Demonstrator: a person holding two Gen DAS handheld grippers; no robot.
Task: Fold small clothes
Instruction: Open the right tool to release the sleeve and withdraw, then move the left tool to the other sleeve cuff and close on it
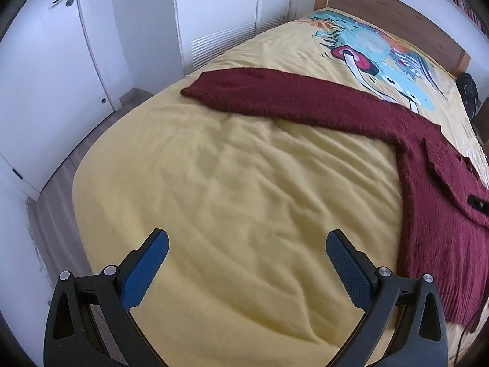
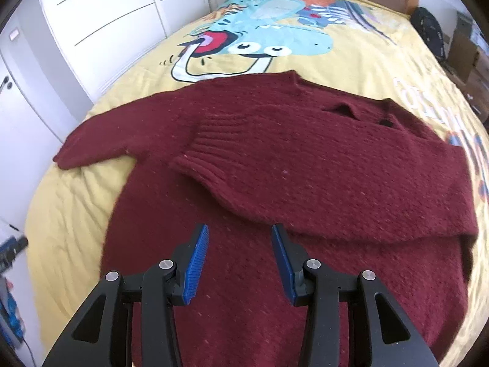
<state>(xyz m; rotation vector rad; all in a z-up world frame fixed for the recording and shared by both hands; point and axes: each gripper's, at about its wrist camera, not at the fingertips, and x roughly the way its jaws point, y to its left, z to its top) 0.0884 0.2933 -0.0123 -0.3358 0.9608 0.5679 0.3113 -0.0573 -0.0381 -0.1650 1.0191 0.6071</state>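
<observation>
A dark red knitted sweater (image 2: 305, 159) lies flat on the yellow bed cover (image 2: 76, 202). Its right sleeve is folded across the chest, cuff (image 2: 211, 153) near the middle. Its left sleeve (image 1: 275, 98) stretches out flat to the left. My right gripper (image 2: 240, 235) is open and empty, just above the sweater's lower body. My left gripper (image 1: 247, 241) is wide open and empty above bare yellow cover (image 1: 229, 183), left of the sweater's hem (image 1: 452, 275).
The bed cover has a blue cartoon print (image 2: 269, 30) beyond the sweater. A wooden headboard (image 1: 397, 9) stands at the far end. White wardrobe doors (image 1: 45, 61) and a strip of floor (image 1: 61, 183) run along the left side. A dark bag (image 2: 428, 30) sits at the right.
</observation>
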